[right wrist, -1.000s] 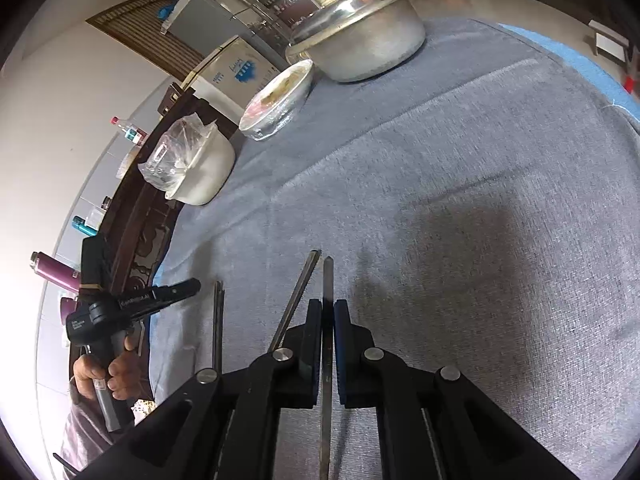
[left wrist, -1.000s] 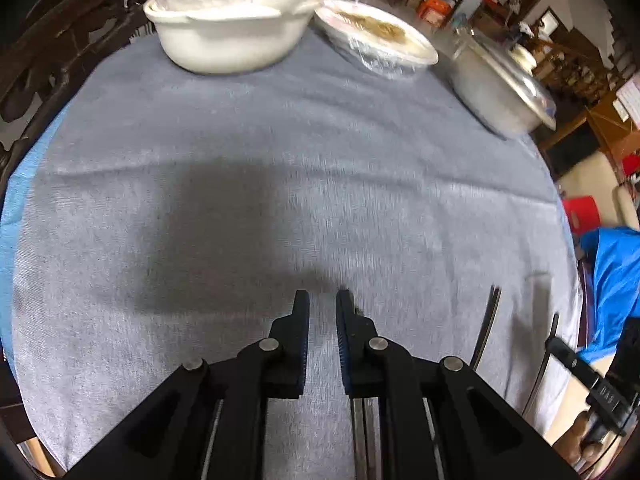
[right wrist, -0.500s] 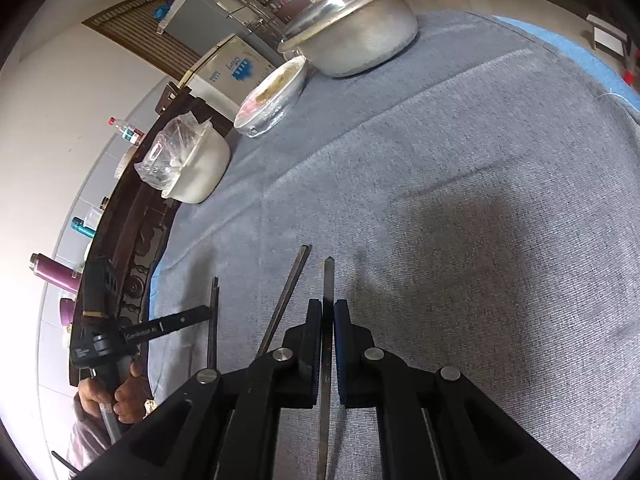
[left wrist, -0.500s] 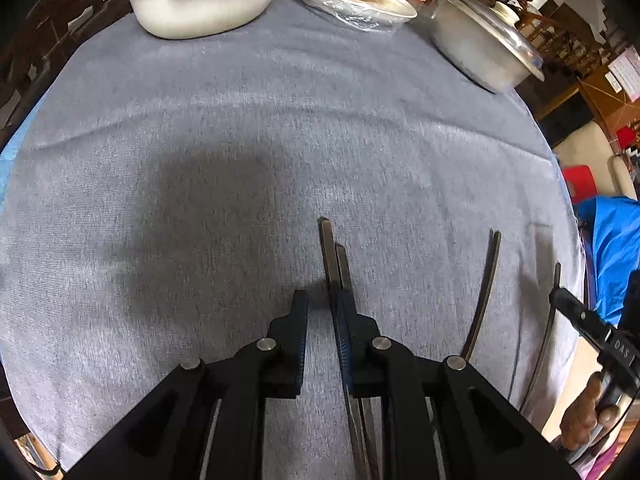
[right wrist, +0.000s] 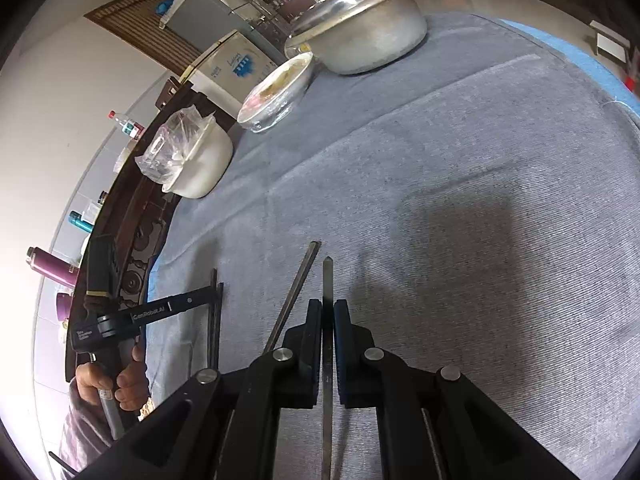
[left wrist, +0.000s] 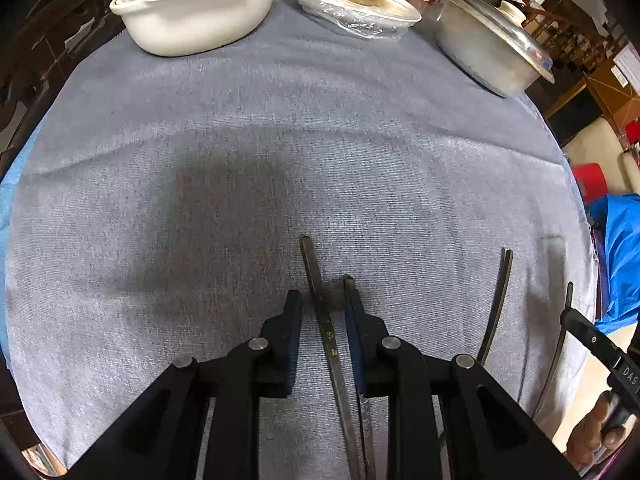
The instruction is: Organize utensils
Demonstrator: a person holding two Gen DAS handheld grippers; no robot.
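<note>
Dark chopsticks lie on the grey tablecloth. In the left wrist view my left gripper (left wrist: 322,302) is open, straddling a chopstick pair (left wrist: 320,292) lying on the cloth; one stick lies between the fingers, the other under the right finger. Another pair (left wrist: 498,304) lies to the right near the right gripper's tip (left wrist: 588,334). In the right wrist view my right gripper (right wrist: 328,310) is shut on one chopstick (right wrist: 327,280). A second chopstick (right wrist: 298,292) lies just left of it. The left gripper (right wrist: 176,306) hovers over the pair (right wrist: 216,312) at left.
At the table's far side stand a white bowl with a plastic bag (left wrist: 196,12), a plastic-wrapped dish (left wrist: 356,4) and a lidded metal pot (left wrist: 492,48). A carved dark wooden chair back (right wrist: 132,240) borders the left edge. The table edge is close on the right (left wrist: 580,240).
My left gripper has opened wider and moved forward over the chopstick pair, which came into view beneath it. My right gripper stays shut on its chopstick, shifting slightly.
</note>
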